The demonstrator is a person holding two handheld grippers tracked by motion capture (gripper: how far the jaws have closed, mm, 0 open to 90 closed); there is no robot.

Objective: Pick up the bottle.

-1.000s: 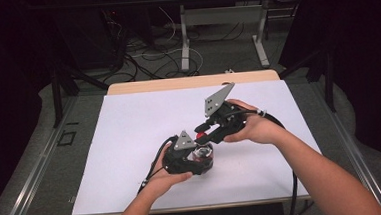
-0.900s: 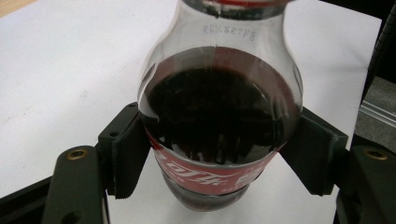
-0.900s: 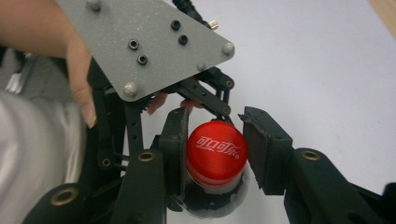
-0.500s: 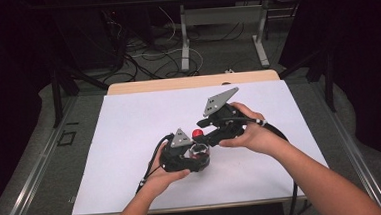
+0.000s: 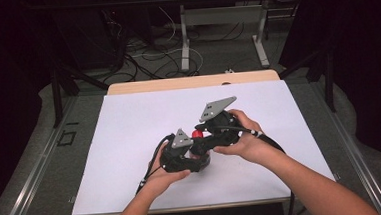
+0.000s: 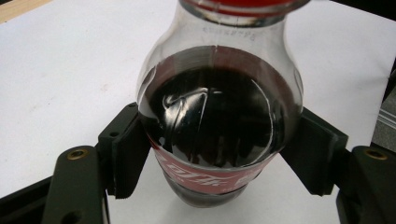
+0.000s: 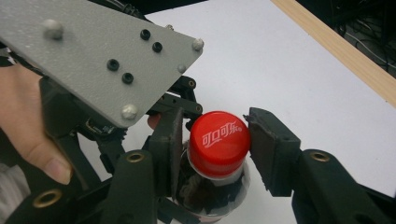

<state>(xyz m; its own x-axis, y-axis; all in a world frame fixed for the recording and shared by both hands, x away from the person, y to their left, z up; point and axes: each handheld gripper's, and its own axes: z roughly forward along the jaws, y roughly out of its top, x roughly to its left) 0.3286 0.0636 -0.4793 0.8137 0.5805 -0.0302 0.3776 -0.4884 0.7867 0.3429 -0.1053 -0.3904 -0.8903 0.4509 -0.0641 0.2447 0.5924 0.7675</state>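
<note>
**A:** What are you holding, and what is it made of?

**B:** You have a small clear plastic bottle point(image 6: 219, 116), round-shouldered and glossy, filled with dark cola, with a red label band low on its body; its red cap point(image 7: 219, 142) is smooth, with white lettering on top; your grippers are matte black, and each carries a flat grey three-cornered plate with small bolts.

**A:** How does the bottle sit between the fingers?

**B:** Your left gripper point(image 6: 219, 158) is clamped on the bottle's body, one pad pressed to each side at the label band; the bottle stands upright near the middle of the white worktop point(image 5: 129, 121), somewhat toward its near edge. Your right gripper point(image 7: 215, 144) straddles the cap from above; its jaws have just been closing; the left pad point(image 7: 170, 144) lies against the cap, and the right pad point(image 7: 266, 149) is at the cap's edge, though you cannot tell whether it presses.

**A:** And the room around it?

**B:** The white sheet is bare toward the far edge, where the wooden rim point(image 5: 192, 82) shows, and toward both side edges; your two grippers crowd each other over the bottle.
</note>
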